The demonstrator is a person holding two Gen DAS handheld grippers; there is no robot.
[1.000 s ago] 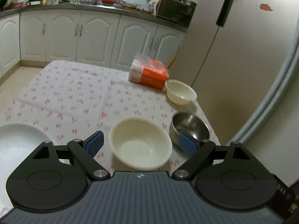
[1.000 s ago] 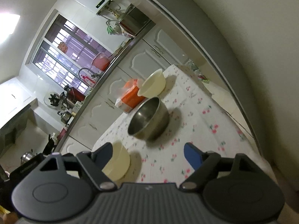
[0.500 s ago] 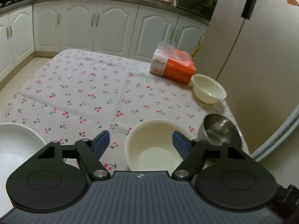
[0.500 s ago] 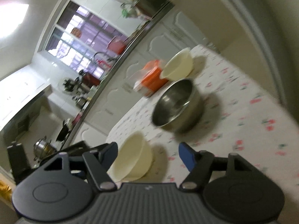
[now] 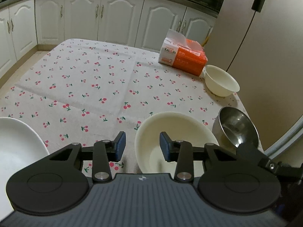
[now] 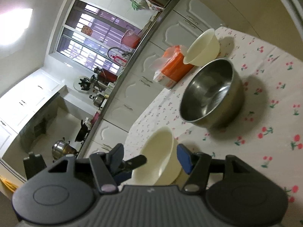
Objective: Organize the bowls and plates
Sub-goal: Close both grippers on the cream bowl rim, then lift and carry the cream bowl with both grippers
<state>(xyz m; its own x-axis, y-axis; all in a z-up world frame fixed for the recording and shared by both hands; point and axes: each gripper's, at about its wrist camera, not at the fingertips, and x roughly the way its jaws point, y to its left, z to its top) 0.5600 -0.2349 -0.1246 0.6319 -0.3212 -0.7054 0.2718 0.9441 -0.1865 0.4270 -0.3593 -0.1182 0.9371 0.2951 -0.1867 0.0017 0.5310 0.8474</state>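
A large cream bowl (image 5: 180, 130) stands on the cherry-print tablecloth (image 5: 85, 79) near the front right. My left gripper (image 5: 142, 147) straddles its left wall, one pad outside and one inside, jaws closing, and a gap still shows at the rim. A steel bowl (image 5: 236, 126) sits just right of it, and a smaller cream bowl (image 5: 221, 83) lies farther back. In the right wrist view the large cream bowl (image 6: 161, 157) shows between the pads of my right gripper (image 6: 149, 157), whose jaws are closing without touching it. The steel bowl (image 6: 210, 94) lies beyond.
A white plate (image 5: 17, 147) lies at the front left. An orange tissue box (image 5: 183, 58) stands at the back right beside the smaller bowl. A fridge (image 5: 261, 60) flanks the table's right edge. White cabinets (image 5: 117, 13) run behind.
My left gripper came down over the large cream bowl and its jaws narrowed around the left rim. My right gripper swung toward the same bowl and narrowed too.
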